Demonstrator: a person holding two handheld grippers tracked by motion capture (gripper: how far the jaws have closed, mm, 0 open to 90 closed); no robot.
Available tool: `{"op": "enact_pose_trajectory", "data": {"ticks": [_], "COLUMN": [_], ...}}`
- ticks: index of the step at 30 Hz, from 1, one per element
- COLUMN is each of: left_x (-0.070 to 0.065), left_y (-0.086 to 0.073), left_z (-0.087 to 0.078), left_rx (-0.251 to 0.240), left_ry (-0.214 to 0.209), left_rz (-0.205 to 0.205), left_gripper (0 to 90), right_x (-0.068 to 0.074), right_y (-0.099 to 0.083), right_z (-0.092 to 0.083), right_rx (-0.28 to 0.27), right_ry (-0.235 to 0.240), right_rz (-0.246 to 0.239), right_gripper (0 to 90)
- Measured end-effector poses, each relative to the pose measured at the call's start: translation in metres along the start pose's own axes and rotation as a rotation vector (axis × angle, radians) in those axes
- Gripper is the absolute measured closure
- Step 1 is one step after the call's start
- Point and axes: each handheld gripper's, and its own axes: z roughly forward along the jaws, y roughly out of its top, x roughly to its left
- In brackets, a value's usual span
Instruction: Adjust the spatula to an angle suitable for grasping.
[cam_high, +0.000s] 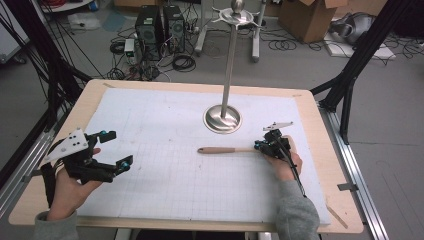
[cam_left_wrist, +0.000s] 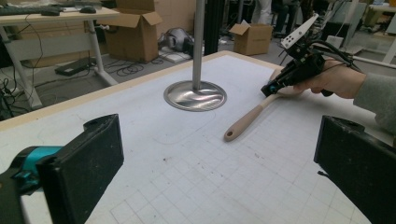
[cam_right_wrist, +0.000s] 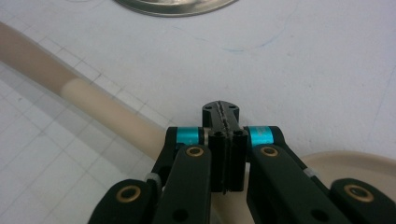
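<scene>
A long spoon with a tan handle (cam_high: 225, 149) (cam_left_wrist: 247, 119) (cam_right_wrist: 93, 100) lies flat on the white gridded mat (cam_high: 170, 180), handle end pointing left. Its cream bowl (cam_right_wrist: 359, 163) lies under my right hand. My right gripper (cam_high: 258, 145) (cam_left_wrist: 270, 88) (cam_right_wrist: 221, 112) is low over the spoon's neck, its jaws pressed together with nothing between them. The spoon runs beneath them; I cannot tell whether they touch it. My left gripper (cam_high: 117, 148) (cam_left_wrist: 219, 163) hovers at the mat's left side, wide open and holding nothing, pointing toward the spoon.
A metal stand with a round base (cam_high: 222, 119) (cam_left_wrist: 195, 95) (cam_right_wrist: 173, 4) and a tall pole (cam_high: 230, 60) rises just behind the spoon, with hooks at the top (cam_high: 239, 15). The wooden table edge (cam_high: 325, 150) is close to my right hand.
</scene>
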Motion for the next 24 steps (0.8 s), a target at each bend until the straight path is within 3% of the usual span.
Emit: {"op": "enact_pose_trajectory", "data": {"ticks": [10, 24], "left_x": [0.000, -0.003], "left_y": [0.001, 0.002], "left_z": [0.000, 0.007], "left_rx": [-0.004, 0.002], "left_ry": [0.000, -0.012], "left_rz": [0.001, 0.004], "left_gripper": [1.8, 1.8], "right_x": [0.005, 0.013], "right_y": [-0.009, -0.036], "right_z": [-0.013, -0.036], "right_rx": [0.045, 0.028], "right_ry": [-0.009, 0.003], "right_rz": [-0.006, -0.014], "right_gripper": [90.0, 90.0]}}
